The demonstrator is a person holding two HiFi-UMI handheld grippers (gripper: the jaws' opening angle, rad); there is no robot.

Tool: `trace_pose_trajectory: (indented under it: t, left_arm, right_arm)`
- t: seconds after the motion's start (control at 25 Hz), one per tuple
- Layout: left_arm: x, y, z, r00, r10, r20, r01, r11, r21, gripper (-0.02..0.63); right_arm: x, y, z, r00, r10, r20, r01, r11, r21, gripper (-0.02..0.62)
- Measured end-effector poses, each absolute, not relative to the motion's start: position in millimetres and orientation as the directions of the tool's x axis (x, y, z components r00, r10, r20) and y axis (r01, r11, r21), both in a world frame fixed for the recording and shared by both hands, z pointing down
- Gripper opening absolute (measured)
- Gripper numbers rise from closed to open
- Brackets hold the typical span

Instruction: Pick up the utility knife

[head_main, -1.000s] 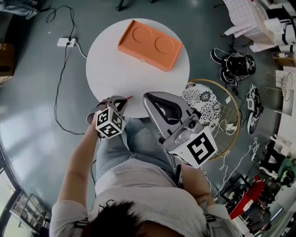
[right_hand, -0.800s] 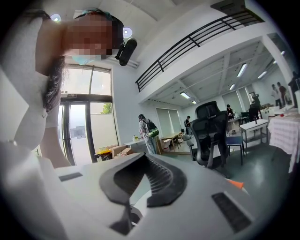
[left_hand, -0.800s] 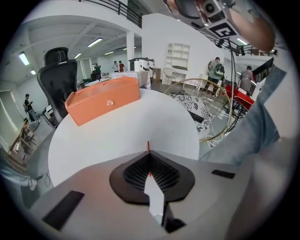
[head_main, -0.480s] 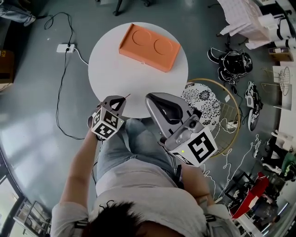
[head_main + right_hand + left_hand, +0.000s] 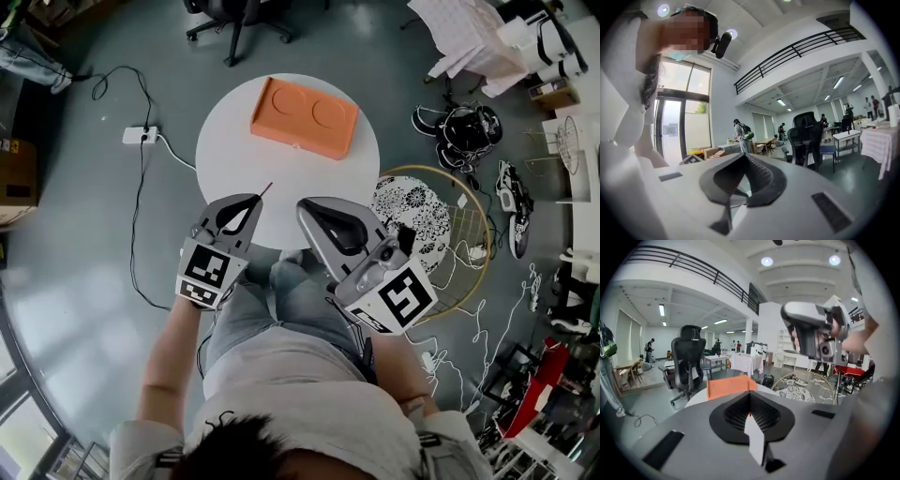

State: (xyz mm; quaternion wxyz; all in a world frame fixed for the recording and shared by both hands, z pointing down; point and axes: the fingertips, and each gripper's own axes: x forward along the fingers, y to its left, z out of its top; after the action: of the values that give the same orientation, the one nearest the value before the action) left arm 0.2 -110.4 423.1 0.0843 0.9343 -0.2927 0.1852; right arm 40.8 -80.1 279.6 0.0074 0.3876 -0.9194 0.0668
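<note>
Utility knife [image 5: 754, 440] between the left tongs [image 5: 249, 201]

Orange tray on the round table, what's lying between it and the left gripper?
Nothing: the head view shows only bare white table between the orange tray and the left gripper, which is shut on the red-tipped utility knife.

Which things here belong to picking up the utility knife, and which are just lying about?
Job in hand: utility knife, clamped in the shut left gripper.

Lying about: orange tray, round white table, office chair, power strip, shoes; right gripper shut and empty.
</note>
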Motion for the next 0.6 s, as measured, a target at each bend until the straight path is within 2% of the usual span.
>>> trace_pose_trajectory:
  t: [0.32, 0.6]
  left_arm:
    - [-17.9, -100.4, 326.7, 0.839, -0.518, 0.167, -0.532, -0.845, 0.049, 0.008]
    - [-38.2, -74.7, 272.6, 0.881, -0.473, 0.028, -0.474, -0.878, 0.068, 0.008]
  right_arm:
    - [15.5, -59.4, 260.9, -0.649, -0.759, 0.047, -0.760, 0.645, -0.081, 0.009]
    - [-8.8, -36.3, 247.4, -0.607, -0.794, 0.023, -0.794, 0.605, -0.051, 0.008]
